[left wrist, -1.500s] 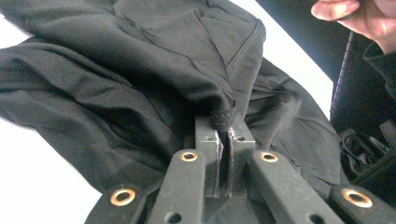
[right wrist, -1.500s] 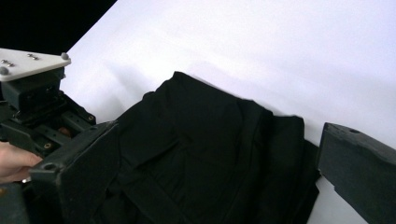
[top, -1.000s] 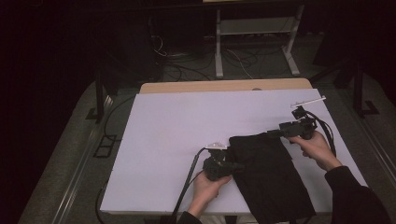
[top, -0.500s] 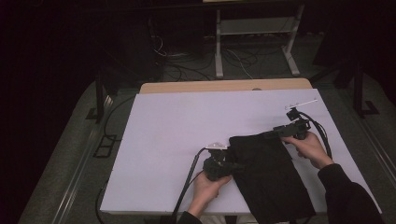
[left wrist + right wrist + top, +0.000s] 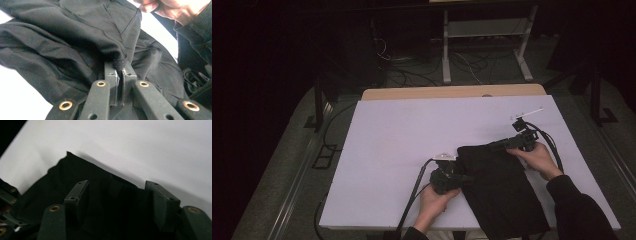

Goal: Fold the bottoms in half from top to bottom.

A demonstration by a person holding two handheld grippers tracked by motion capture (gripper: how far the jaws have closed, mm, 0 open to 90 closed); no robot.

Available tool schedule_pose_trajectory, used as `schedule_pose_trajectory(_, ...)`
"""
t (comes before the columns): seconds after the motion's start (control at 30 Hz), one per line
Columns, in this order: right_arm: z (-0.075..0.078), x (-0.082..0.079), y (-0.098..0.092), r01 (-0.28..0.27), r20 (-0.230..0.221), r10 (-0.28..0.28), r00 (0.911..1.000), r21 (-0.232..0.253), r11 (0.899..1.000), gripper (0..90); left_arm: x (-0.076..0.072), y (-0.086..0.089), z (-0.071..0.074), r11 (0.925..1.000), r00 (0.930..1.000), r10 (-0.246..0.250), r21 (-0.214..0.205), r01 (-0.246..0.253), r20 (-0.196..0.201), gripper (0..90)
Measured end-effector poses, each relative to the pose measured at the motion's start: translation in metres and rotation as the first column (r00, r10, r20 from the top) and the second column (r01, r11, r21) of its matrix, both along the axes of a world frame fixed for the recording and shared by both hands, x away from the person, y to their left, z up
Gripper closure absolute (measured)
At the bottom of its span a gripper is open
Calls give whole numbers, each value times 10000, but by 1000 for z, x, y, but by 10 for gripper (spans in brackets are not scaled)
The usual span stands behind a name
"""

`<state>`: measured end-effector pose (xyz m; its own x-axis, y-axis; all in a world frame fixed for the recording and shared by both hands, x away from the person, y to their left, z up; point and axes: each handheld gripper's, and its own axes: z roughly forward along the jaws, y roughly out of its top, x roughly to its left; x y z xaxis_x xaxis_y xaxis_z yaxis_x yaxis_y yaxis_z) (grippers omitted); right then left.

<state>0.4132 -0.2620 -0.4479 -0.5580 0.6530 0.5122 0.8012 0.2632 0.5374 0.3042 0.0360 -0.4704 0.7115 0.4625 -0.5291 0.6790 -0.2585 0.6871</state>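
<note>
My left gripper (image 5: pixel 120 75): nearest to me, at the near-left edge of the black garment (image 5: pixel 502 190). Its jaws are pressed together on a small rolled bit of the cloth's edge, which I see bunched just above the tips in the left gripper view.

The garment: it lies flat on the white table (image 5: pixel 402 145), at my right-front side, and its near end goes over the table's front edge. Its long axis runs from near-right to far-left, a little slanted.

My right gripper (image 5: pixel 117 202): farther from me, at the far-right corner of the garment. Its jaws stand wide apart, with dark cloth between and under them; they hold nothing yet, I judge, because no fold is pinched between them.

Key relation: from the right gripper the cloth lies directly ahead and below, and the far edge of the garment runs across in front of the jaws. The right hand is the nearer one to this far corner; the left hand is already busy with the near edge.

Next move, my guess: close the right jaws on the far edge, so the garment is held at two points.

Farther: bare white table, then a wooden board (image 5: pixel 452 92) behind it, and cables on the dark floor.
</note>
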Motion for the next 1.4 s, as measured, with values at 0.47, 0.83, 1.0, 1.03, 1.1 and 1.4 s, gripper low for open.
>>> schedule_pose_trajectory(0.47, 0, -3, 11, -50, 286, 65, 9996, -505, 9987, 748, -1, -1, 1, 10000, 10000, -26, 39, 26, 52, 851)
schedule_pose_trajectory(0.83, 14, -11, 4, 60, 306, -80, 9995, 663, 9978, 817, -6, -4, 3, 9988, 9985, -22, 491, -5, 550, 770)
schedule_pose_trajectory(1.0, 21, -19, 1, -19, 389, -21, 9992, 1046, 9945, 817, -9, -7, 5, 9979, 9962, -145, 637, 90, 860, 686)
schedule_pose_trajectory(1.03, 23, -22, 0, -65, 442, 14, 9990, 1148, 9934, 818, -9, -8, 5, 9979, 9959, -163, 643, 106, 888, 656)
schedule_pose_trajectory(1.1, 24, -24, 0, -68, 450, 15, 9990, 1181, 9930, 818, -9, -8, 6, 9982, 9959, -180, 590, 128, 884, 637)
schedule_pose_trajectory(1.4, 32, -34, 1, -320, 636, 226, 9977, 1516, 9879, 817, -7, -3, 8, 9999, 9956, -67, 163, 52, 938, 416)
